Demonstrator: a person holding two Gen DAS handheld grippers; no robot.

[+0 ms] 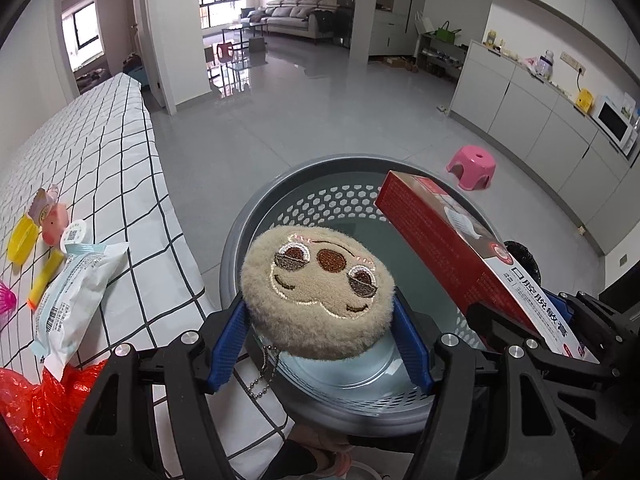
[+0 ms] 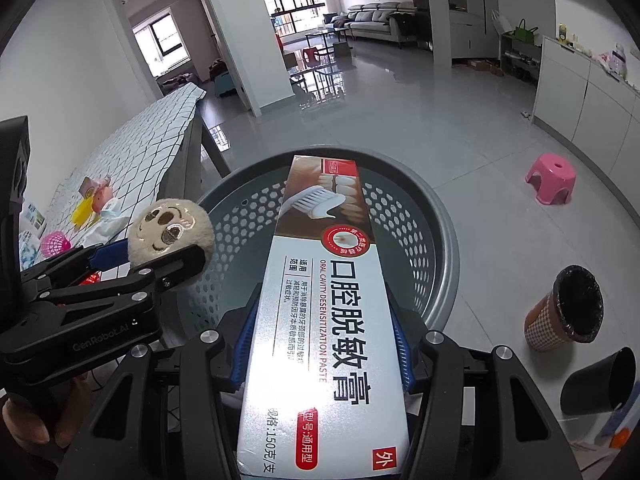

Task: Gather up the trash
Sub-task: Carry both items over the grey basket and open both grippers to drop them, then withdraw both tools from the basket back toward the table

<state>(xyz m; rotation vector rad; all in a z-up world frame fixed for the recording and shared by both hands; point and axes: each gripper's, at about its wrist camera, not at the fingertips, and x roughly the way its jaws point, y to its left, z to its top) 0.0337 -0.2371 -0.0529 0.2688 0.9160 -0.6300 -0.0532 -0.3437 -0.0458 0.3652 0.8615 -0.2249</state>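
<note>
A round beige plush face with a bead chain [image 1: 316, 280] hangs over the grey perforated basket [image 1: 256, 208], with my left gripper [image 1: 320, 312] shut on it, a blue pad on each side. A long red and white toothpaste box [image 2: 320, 300] is clamped lengthwise in my right gripper [image 2: 322, 312], its far end reaching over the basket [image 2: 436, 240]. In the right wrist view, the left gripper [image 2: 156, 248] with the plush [image 2: 172, 224] sits at the basket's left rim. The box [image 1: 440, 240] crosses the basket's right side in the left wrist view.
A table with a checked cloth [image 1: 120, 160] stands left of the basket, bearing a white-blue packet [image 1: 76, 280], a red plastic bag [image 1: 36, 408] and small yellow and pink items. On the floor are a pink stool [image 2: 552, 178], a lined checked bin [image 2: 568, 308] and a black cup [image 2: 600, 384].
</note>
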